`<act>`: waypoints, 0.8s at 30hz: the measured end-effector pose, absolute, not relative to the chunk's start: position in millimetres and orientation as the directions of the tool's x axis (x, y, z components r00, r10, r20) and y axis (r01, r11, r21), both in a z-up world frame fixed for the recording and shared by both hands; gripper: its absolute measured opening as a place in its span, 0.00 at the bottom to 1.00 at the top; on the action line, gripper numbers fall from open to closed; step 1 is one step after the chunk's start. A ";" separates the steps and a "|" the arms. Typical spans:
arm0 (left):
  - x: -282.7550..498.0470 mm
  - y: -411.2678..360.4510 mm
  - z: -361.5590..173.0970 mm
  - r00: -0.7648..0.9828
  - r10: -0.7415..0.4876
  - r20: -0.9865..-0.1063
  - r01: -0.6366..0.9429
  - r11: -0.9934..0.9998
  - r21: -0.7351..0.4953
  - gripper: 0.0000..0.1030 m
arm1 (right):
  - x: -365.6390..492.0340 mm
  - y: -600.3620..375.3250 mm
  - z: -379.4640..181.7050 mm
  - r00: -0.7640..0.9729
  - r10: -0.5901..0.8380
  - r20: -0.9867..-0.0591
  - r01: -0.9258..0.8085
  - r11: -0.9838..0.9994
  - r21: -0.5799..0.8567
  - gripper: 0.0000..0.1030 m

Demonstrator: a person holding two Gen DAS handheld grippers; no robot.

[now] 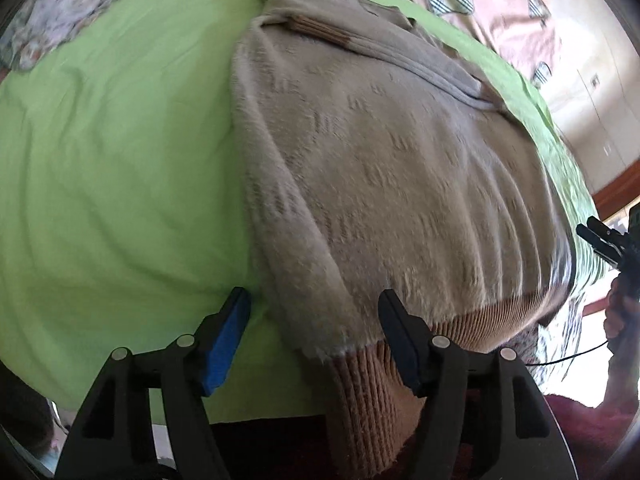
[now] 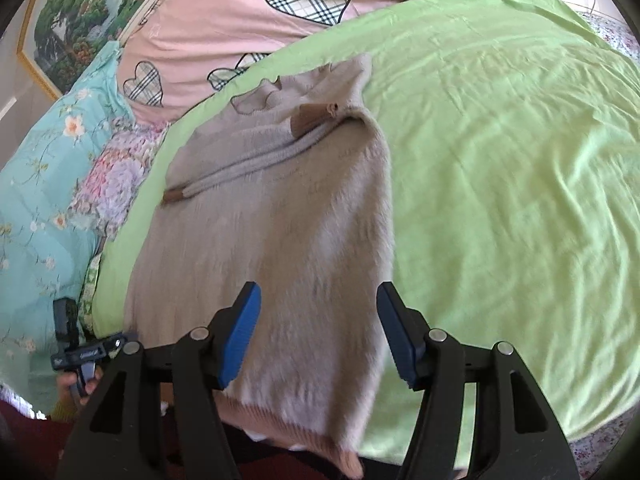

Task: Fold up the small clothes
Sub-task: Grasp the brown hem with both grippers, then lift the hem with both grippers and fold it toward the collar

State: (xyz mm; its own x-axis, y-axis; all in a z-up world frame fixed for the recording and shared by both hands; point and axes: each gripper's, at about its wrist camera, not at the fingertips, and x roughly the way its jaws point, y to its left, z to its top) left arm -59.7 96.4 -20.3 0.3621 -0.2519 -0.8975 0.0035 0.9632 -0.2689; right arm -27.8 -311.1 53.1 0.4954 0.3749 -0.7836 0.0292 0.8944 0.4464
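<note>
We see a fuzzy, matt beige knit sweater [image 2: 280, 208] with a ribbed tan hem [image 1: 368, 380], lying on a smooth, lightly creased green cotton-like sheet [image 2: 500, 160]. Our grippers look like matt black plastic with small shiny metal pins; the left gripper [image 1: 314, 320] and right gripper [image 2: 318, 316] carry blue, rubbery-looking pads [image 2: 240, 340]. A pink printed cloth quilt [image 2: 240, 12] lies beyond.

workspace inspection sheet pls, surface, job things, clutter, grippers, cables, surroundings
surface: green sheet, wrinkled
job's things: beige sweater lying flat, sleeves folded across its chest, ribbed hem at the near edge
clutter: nothing seen
grippers: left gripper open, straddling the near left hem corner; right gripper open over the hem's right side
cables: thin black cable near the far hand
surroundings: pink heart-print bedding, floral quilt, framed picture
</note>
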 end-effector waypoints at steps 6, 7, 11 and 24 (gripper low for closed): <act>-67.1 90.6 -23.5 0.324 -0.275 -0.905 0.059 0.961 -0.271 0.63 | -69.8 -317.7 29.5 0.397 0.437 -0.808 -0.010 0.882 0.472 0.59; -66.0 88.2 -24.3 0.325 -0.266 -0.908 0.077 0.964 -0.255 0.62 | -72.1 -317.5 25.2 0.389 0.453 -0.802 -0.015 0.874 0.486 0.59; -68.1 85.4 -21.6 0.312 -0.275 -0.909 0.128 0.961 -0.246 0.28 | -81.5 -306.1 10.7 0.391 0.543 -0.743 -0.071 0.823 0.564 0.61; -82.5 118.7 8.7 0.410 -0.456 -0.790 0.116 0.885 -0.451 0.05 | -84.5 -291.5 6.8 0.325 0.728 -0.604 -0.165 0.672 0.721 0.08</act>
